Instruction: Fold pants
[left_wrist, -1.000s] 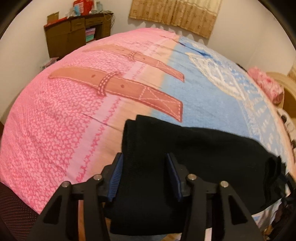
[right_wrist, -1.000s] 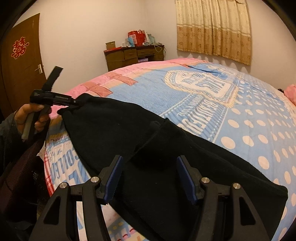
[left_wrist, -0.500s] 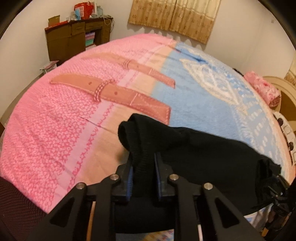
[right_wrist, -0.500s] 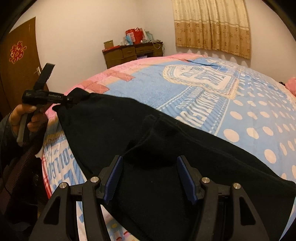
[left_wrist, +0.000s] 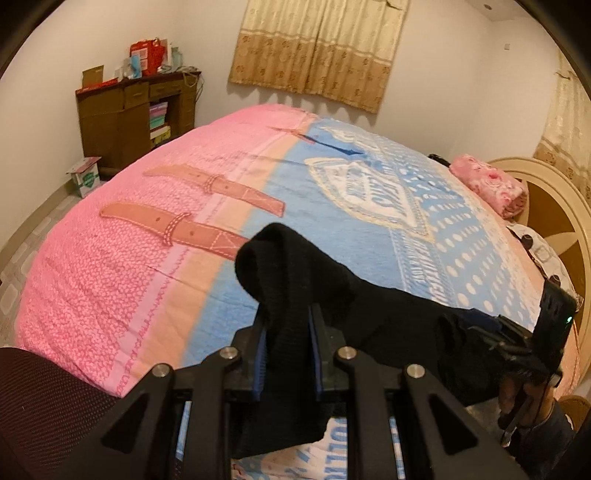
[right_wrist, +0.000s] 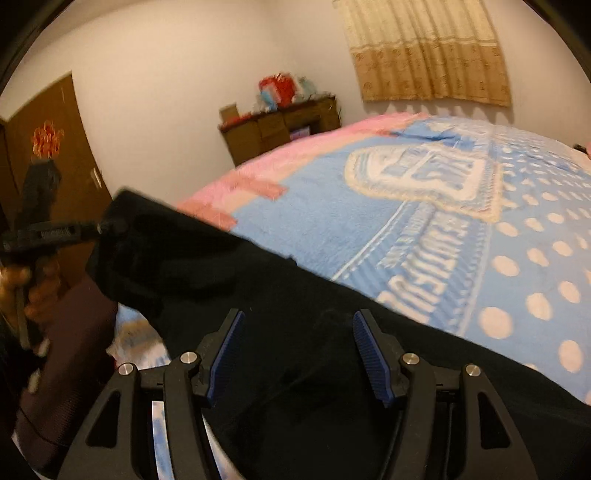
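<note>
Black pants (left_wrist: 295, 266) lie along the near edge of a pink and blue bedspread (left_wrist: 369, 229). My left gripper (left_wrist: 286, 314) is shut on one bunched end of them and holds it up off the bed. The right wrist view shows that gripper (right_wrist: 110, 227) at the far left, pinching the raised corner of the pants (right_wrist: 258, 280). My right gripper (right_wrist: 297, 347) hovers over the middle of the pants with its jaws wide apart. Its blue pads (right_wrist: 369, 350) are bare, with cloth under and between them. In the left wrist view it (left_wrist: 480, 326) sits at the pants' far end.
A brown cabinet (left_wrist: 136, 118) with clutter on top stands against the far wall. A small box (left_wrist: 86, 177) sits on the floor. At the right are a pink pillow (left_wrist: 491, 184) and a headboard (left_wrist: 554, 214). A dark mesh chair (left_wrist: 44, 398) is at the near left, a door (right_wrist: 44, 166) behind it.
My left gripper closed on the pants' end and lifted it off the bed. The right gripper stayed open and shifted a little over the cloth.
</note>
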